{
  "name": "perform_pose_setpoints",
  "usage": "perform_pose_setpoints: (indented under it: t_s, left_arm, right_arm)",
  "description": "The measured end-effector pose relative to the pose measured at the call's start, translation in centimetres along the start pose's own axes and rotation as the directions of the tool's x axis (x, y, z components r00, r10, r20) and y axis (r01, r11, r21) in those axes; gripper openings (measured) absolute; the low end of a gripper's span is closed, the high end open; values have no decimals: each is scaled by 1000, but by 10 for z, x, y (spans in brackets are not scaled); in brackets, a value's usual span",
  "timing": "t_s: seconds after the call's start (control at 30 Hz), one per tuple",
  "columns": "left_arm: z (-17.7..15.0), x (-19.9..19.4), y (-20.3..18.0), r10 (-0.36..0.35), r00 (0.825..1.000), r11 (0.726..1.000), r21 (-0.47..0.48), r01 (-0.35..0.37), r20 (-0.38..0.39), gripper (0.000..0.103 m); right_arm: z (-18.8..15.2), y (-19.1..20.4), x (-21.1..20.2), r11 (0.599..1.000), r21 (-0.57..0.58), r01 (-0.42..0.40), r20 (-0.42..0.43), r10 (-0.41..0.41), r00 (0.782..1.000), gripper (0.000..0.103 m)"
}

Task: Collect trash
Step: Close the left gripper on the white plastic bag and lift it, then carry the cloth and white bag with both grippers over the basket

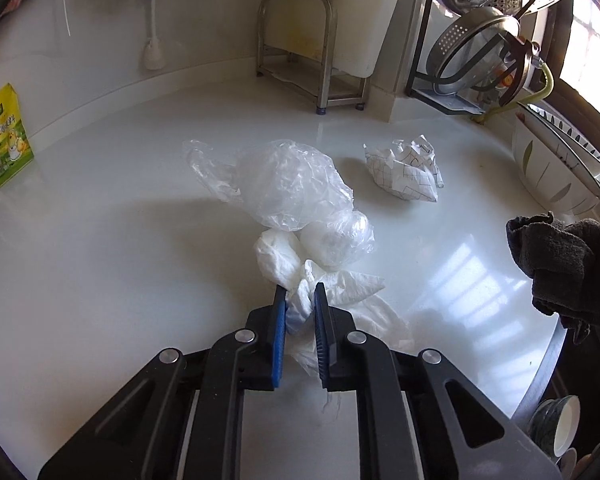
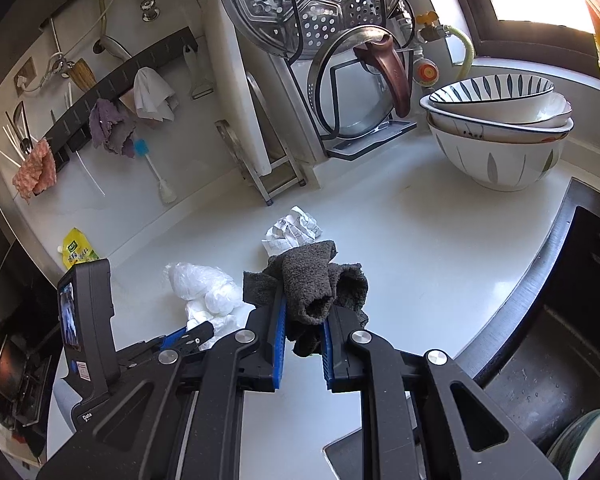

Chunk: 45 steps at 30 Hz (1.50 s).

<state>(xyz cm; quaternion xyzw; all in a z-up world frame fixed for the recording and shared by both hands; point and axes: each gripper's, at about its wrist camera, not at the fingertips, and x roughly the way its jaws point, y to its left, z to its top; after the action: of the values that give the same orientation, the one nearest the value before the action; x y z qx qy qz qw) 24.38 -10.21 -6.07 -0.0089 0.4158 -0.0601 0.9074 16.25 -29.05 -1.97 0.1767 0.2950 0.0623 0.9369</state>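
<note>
My left gripper (image 1: pixel 300 294) is shut on a crumpled white tissue (image 1: pixel 296 280) that lies against a clear plastic bag (image 1: pixel 288 184) on the white counter (image 1: pixel 100 240). A crumpled checked paper (image 1: pixel 404 170) lies further right on the counter. My right gripper (image 2: pixel 304 308) is shut on a dark grey cloth (image 2: pixel 312 280) and holds it above the counter. In the right wrist view the checked paper (image 2: pixel 292 230) shows just beyond the cloth, the plastic bag and tissue (image 2: pixel 204 284) to the left, and the left gripper (image 2: pixel 188 334) beside them.
A steel rack (image 1: pixel 300 48) and a pot-lid stand (image 2: pixel 340 80) stand at the back wall. Stacked bowls (image 2: pixel 500 132) sit at the right. A dark sink (image 2: pixel 560 340) lies right of the counter. A yellow pouch (image 1: pixel 6 136) stands at the left.
</note>
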Motion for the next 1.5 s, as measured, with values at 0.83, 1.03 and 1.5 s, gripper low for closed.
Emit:
perform_pose_setpoints:
  t_s: [0.83, 1.03, 1.5]
  left_arm:
    - [-39, -132, 47, 116, 974, 987, 90, -136, 196, 13]
    - [-77, -165, 66, 110, 974, 987, 95, -131, 196, 13]
    - [-153, -232, 129, 137, 970, 987, 51, -150, 201, 13]
  right_arm:
    - [-30, 24, -34, 997, -57, -48, 14, 49, 999, 14]
    - [-59, 49, -76, 995, -83, -48, 15, 49, 999, 14]
    - [-155, 117, -149, 984, -127, -127, -83, 117, 990, 14]
